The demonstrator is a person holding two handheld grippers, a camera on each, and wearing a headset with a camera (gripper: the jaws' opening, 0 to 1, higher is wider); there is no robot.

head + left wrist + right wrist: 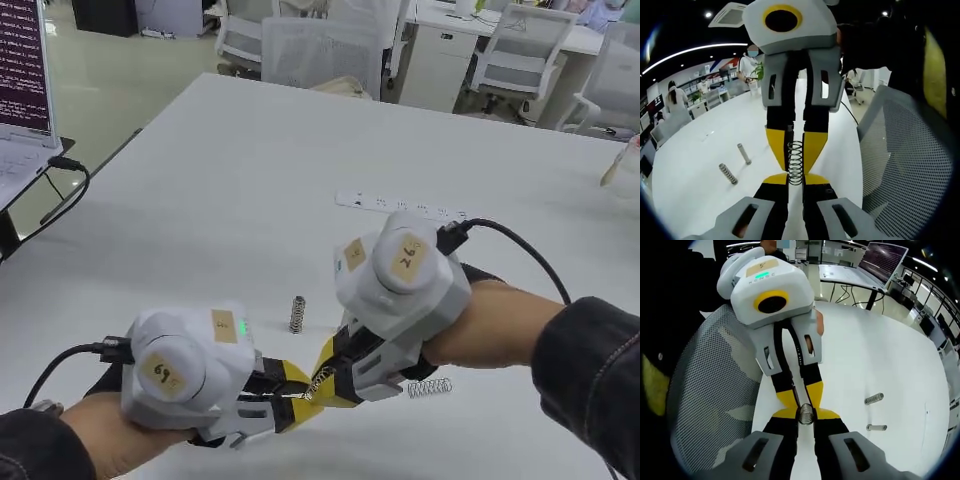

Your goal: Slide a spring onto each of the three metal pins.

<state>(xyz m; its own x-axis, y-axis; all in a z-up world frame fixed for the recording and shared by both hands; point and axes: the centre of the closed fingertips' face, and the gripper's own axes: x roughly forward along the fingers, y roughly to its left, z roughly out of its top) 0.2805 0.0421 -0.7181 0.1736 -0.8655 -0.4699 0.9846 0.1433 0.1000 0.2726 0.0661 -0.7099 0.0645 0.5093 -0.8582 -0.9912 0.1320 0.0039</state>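
My left gripper [283, 397] and right gripper [330, 378] meet tip to tip low over the white table [230, 190]. A spring [795, 162] lies between both pairs of yellow fingertips; the right gripper view shows it end-on [806, 414] in the right gripper's shut jaws. The left gripper [795, 180] is shut on a thin metal pin [298, 395] that points into the spring. Another pin with a spring on it [297, 314] stands on the table just beyond. A bare pin [744, 153] lies near it. One loose spring [430, 386] rests by the right hand.
A white power strip [400, 208] lies farther back, with a black cable [520, 250] running to the right gripper. A laptop [20, 90] sits off the table's left edge with a cable [70, 195]. Office chairs [320, 50] stand behind the table.
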